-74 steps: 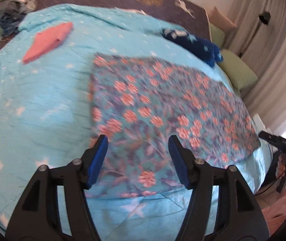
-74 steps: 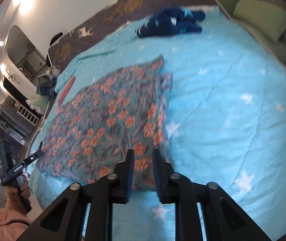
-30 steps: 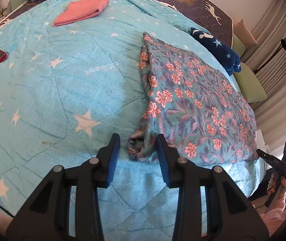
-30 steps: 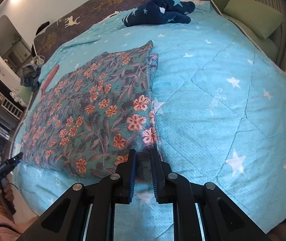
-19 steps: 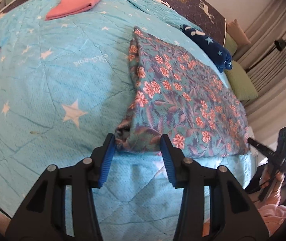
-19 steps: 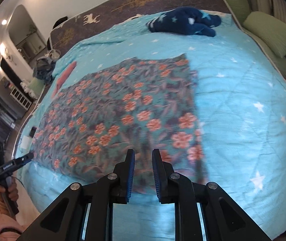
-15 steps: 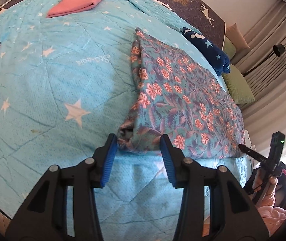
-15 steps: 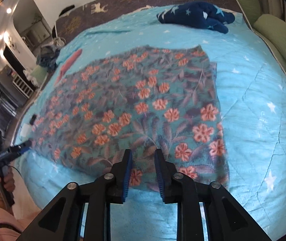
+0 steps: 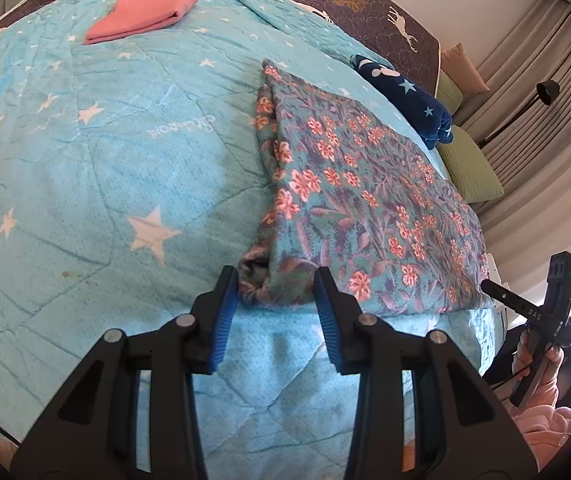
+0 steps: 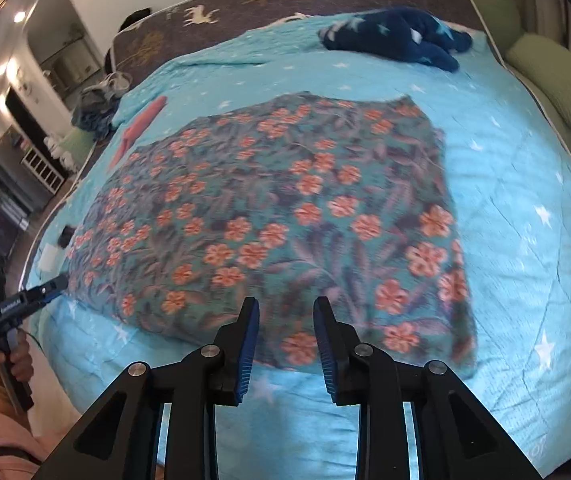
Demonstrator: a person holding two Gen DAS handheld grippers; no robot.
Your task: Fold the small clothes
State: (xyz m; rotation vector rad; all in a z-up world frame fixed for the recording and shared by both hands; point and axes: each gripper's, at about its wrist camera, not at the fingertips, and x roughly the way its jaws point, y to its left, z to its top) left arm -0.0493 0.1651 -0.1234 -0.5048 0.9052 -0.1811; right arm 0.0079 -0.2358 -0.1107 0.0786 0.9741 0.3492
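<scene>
While laid flat near bed's front edge: floral cloth, folded. L gripper spread, closing lately, cloth corner between jaws, unpinched. R gripper parted, opening lately, over cloth's front hem.

1. Left gripper: tilted down, jaws partly apart, just closed in a bit; bunched corner of floral cloth sits between blue pads, no clear squeeze.
2. Right gripper: tilted down, jaws just opened, narrow gap, pads over cloth's near edge, not pinching.
3. Right hand wrapped round its grip handle, seen from left cam.
4. Left hand same, low at frame edge.
</scene>
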